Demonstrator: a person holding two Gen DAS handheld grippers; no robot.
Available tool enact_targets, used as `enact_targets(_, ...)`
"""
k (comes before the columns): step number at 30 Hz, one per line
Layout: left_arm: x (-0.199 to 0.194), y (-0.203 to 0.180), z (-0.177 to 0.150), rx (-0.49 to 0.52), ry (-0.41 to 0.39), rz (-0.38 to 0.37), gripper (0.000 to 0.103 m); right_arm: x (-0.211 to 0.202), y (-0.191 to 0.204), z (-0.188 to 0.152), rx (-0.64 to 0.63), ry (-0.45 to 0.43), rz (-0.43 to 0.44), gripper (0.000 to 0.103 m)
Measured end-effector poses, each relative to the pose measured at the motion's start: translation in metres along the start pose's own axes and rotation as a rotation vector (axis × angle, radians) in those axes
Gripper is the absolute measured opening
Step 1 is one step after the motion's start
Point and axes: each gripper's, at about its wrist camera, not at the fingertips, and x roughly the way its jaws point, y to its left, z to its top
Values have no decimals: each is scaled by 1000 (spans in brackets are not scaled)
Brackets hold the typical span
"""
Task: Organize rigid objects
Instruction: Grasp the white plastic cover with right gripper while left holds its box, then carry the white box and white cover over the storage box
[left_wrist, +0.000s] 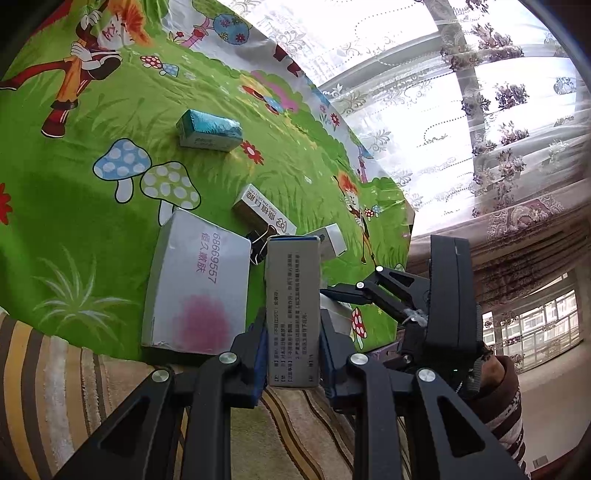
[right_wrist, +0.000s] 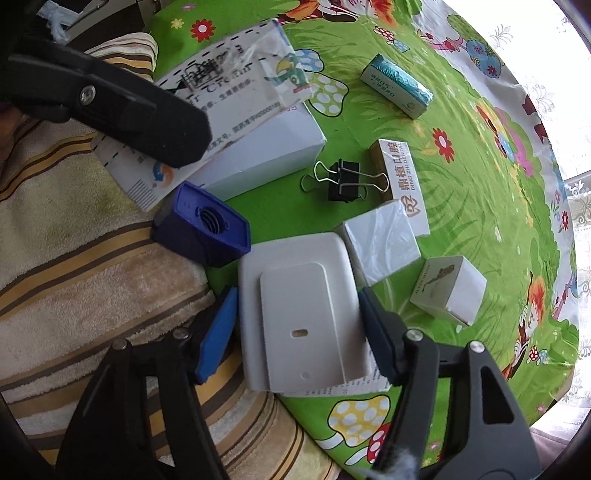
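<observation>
My left gripper (left_wrist: 293, 354) is shut on a tall grey printed box (left_wrist: 292, 314), held upright over the near edge of the green cartoon cloth (left_wrist: 92, 221); the same box (right_wrist: 236, 96) shows in the right wrist view under the left gripper's finger. My right gripper (right_wrist: 295, 328) stands around a white plastic case (right_wrist: 295, 317) that lies on the cloth; its blue pads sit at the case's sides, with a small gap on the left. The right gripper also shows in the left wrist view (left_wrist: 354, 291).
On the cloth lie a large white box (left_wrist: 195, 291), a teal box (right_wrist: 397, 86), a gold and white box (right_wrist: 400, 173), a black binder clip (right_wrist: 343, 181), two small white boxes (right_wrist: 448, 290) and a blue cap (right_wrist: 203, 229). A striped towel (right_wrist: 74, 266) borders the near side.
</observation>
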Motion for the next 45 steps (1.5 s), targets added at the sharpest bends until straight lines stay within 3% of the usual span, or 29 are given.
enact_targets(13,-1,0,0,3,-10,6,25,-39,-1,-25,139,-168,-32,67)
enact_targets(21,-6,-11,-3,38,-34,10,25,-67,-4,-53,332,-321,-76,67)
enact_targets(33,7,-66,-30,114,19,-51,25,-109,6,-143,631,-409,-243,67)
enact_targets(45,58,-139,-84,155,163,-168,25,-146,21,-256,926,-477,-272,67)
